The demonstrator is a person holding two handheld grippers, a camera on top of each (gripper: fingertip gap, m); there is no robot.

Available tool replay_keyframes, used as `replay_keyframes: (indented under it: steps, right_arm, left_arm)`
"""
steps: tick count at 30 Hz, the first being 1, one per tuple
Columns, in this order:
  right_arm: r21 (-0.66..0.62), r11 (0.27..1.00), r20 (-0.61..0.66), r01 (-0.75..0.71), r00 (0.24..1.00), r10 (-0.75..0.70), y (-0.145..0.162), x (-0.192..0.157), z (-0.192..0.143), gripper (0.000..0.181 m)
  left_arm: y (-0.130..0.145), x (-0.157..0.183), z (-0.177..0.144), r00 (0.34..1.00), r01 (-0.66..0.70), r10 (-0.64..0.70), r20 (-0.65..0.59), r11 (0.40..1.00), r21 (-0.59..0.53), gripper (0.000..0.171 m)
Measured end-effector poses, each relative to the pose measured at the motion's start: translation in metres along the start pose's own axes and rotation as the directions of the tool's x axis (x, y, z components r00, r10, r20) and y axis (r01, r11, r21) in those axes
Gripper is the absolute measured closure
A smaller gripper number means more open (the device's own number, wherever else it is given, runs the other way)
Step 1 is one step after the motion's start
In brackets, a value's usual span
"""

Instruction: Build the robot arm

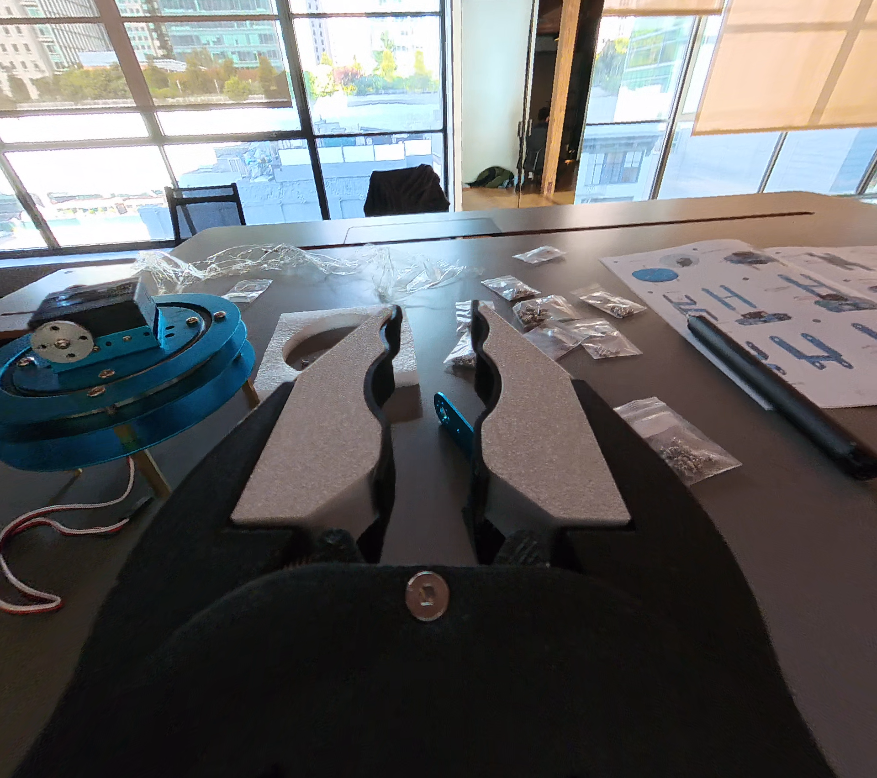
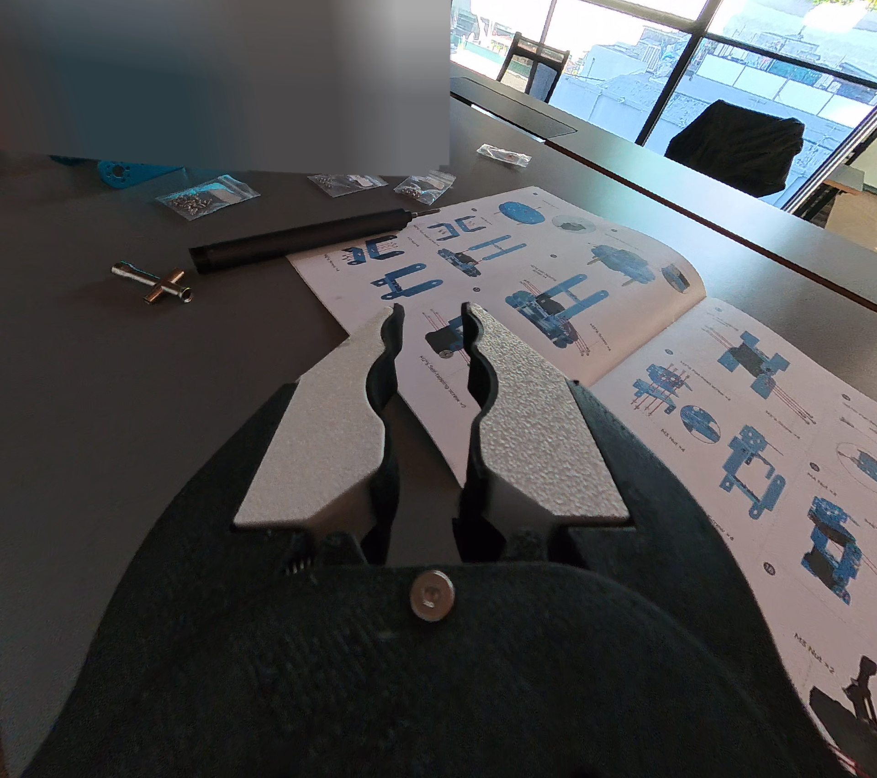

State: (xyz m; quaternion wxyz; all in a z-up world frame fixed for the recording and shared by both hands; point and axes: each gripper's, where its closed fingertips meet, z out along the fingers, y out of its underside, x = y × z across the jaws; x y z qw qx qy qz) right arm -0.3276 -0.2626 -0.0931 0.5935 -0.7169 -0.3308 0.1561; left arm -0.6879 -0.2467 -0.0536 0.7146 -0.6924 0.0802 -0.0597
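My left gripper (image 1: 435, 313) is open and empty above the dark table (image 1: 617, 518). A small blue metal bracket (image 1: 453, 421) lies on the table between its fingers, close to the right finger. A blue round base with a black servo on it (image 1: 114, 371) stands to its left on wooden legs. A white foam block with a round cut-out (image 1: 303, 347) lies just beyond the left fingertip. My right gripper (image 2: 431, 310) is open and empty, hovering over the open instruction booklet (image 2: 593, 328). A black screwdriver (image 2: 299, 238) and a metal cross wrench (image 2: 152, 278) lie to its left.
Several small clear bags of screws (image 1: 555, 328) lie ahead of the left gripper, and more bags (image 2: 206, 200) lie beyond the screwdriver. Crumpled clear plastic wrap (image 1: 284, 262) lies at the table's far side. Red and white wires (image 1: 47, 537) trail from the base. Chairs (image 1: 403, 190) stand by the windows. My hands' fingertips stand some 35 cm from each other. My left tips are about 25 cm from the black screwdriver (image 2: 299, 238), my right tips only 15 cm. The left camera catches it too, in the left wrist view (image 1: 777, 385).
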Motion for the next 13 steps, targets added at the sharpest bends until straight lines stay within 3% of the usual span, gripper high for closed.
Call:
replay_keyframes:
  steps: [9, 13]
  right_arm:
    - [0.020, 0.998, -0.012, -0.060, 0.998, 0.061, -0.002, 0.008, -0.002, 0.157]
    - [0.002, 0.993, -0.081, -0.116, 0.990, 0.115, 0.004, 0.025, -0.005, 0.157]
  left_arm:
    - [0.009, 0.013, 0.006, 0.989, -0.148, 0.149, 0.007, 0.987, -0.062, 0.152]
    - [0.012, 0.012, 0.008, 0.982, -0.183, 0.186, 0.025, 0.980, -0.081, 0.154]
